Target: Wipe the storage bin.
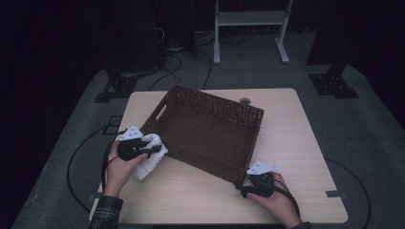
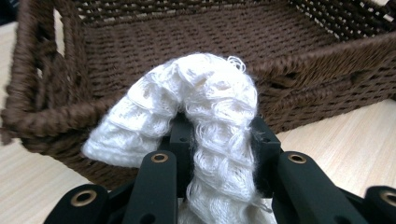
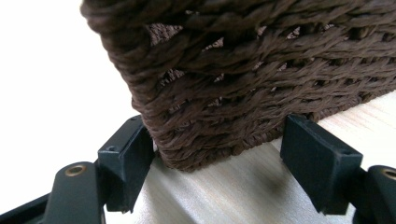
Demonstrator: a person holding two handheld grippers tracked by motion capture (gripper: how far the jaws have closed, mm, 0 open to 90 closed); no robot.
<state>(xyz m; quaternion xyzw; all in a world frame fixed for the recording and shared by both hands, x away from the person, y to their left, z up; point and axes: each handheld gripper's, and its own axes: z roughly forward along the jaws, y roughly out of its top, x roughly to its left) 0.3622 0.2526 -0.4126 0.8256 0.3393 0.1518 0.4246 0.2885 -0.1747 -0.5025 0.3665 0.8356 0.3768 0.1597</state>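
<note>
A dark brown woven basket (image 1: pixel 210 98) sits turned at an angle on the pale wooden table (image 1: pixel 291 129); its inside looks bare. A white knitted cloth (image 1: pixel 152 161) hangs beside the basket's near left corner, and my left gripper (image 1: pixel 154 149) is shut on it. In the left gripper view the cloth (image 2: pixel 210 98) arches up between the black jaws of my left gripper (image 2: pixel 219 135), just in front of the basket's rim (image 2: pixel 322 60). My right gripper (image 1: pixel 248 183) straddles the basket's near right corner (image 3: pixel 243 70). In the right gripper view my right gripper (image 3: pixel 219 144) has both pads against the weave.
A round cable hole (image 1: pixel 245 101) lies in the table behind the basket. On the grey floor beyond stand a white metal frame (image 1: pixel 250 19), black stand bases (image 1: pixel 332 83) and loose cables (image 1: pixel 181 62). Bare tabletop stretches right of the basket.
</note>
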